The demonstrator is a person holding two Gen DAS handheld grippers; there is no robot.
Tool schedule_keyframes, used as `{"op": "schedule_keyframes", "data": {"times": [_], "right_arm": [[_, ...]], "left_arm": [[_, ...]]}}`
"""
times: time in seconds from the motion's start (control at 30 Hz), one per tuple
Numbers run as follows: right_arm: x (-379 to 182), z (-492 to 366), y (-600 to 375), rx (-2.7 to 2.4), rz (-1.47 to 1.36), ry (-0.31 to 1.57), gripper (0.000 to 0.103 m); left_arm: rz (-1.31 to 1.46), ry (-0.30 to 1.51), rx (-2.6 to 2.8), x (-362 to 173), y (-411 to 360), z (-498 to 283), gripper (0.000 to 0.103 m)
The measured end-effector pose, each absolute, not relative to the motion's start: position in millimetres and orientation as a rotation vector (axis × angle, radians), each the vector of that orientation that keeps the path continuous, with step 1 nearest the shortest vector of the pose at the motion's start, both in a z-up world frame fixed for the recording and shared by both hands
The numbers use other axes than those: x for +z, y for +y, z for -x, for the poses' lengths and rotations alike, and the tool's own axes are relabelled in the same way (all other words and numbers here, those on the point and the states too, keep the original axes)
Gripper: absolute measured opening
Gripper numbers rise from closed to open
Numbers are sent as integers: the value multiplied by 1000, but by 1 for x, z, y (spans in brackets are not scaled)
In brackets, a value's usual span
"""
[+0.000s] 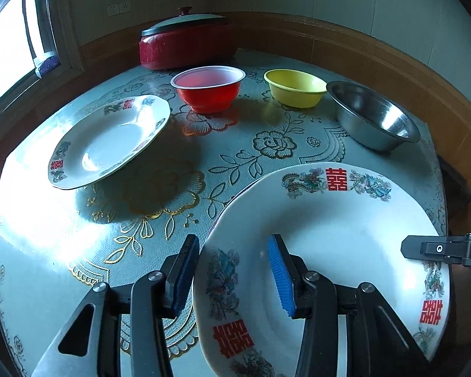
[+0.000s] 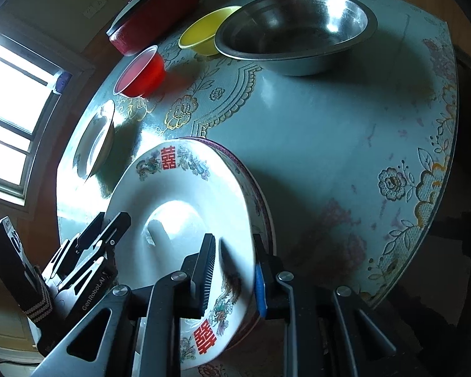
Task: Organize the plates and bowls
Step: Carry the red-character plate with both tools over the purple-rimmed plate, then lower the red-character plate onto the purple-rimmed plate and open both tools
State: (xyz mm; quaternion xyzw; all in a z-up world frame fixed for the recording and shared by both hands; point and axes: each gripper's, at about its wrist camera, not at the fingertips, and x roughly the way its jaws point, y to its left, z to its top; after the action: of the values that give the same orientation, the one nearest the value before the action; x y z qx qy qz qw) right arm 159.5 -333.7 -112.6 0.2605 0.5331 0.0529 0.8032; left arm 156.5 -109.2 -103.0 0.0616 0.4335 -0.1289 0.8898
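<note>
A white plate with red characters rests on a second plate with a maroon rim at the near side of the table. My left gripper straddles its left rim, one finger outside and the blue pad over the inside, with a gap showing, so it is open. On the opposite rim, my right gripper is shut. Each gripper appears in the other's view: the right gripper and the left gripper. Another matching plate lies alone to the left.
At the back stand a red bowl, a yellow bowl and a steel bowl. A lidded red pot sits behind them. The round table has a flowered cover, with a window at the left.
</note>
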Motion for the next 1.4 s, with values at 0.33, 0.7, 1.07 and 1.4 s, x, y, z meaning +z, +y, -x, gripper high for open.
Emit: {"op": "schedule_keyframes", "data": {"times": [0.33, 0.7, 1.07, 1.4], "right_arm": [[-111, -159, -331, 92, -519, 1143, 21], [-105, -166, -325, 70, -416, 1144, 25], [-91, -154, -334, 71, -452, 1123, 25], [-97, -152, -326, 44, -390, 1141, 17]], "left_arm": [[-111, 897, -278, -101, -110, -156, 51], [-69, 903, -274, -96, -93, -149, 53], [30, 913, -253, -89, -63, -133, 53], [40, 933, -294, -91, -63, -126, 31]]}}
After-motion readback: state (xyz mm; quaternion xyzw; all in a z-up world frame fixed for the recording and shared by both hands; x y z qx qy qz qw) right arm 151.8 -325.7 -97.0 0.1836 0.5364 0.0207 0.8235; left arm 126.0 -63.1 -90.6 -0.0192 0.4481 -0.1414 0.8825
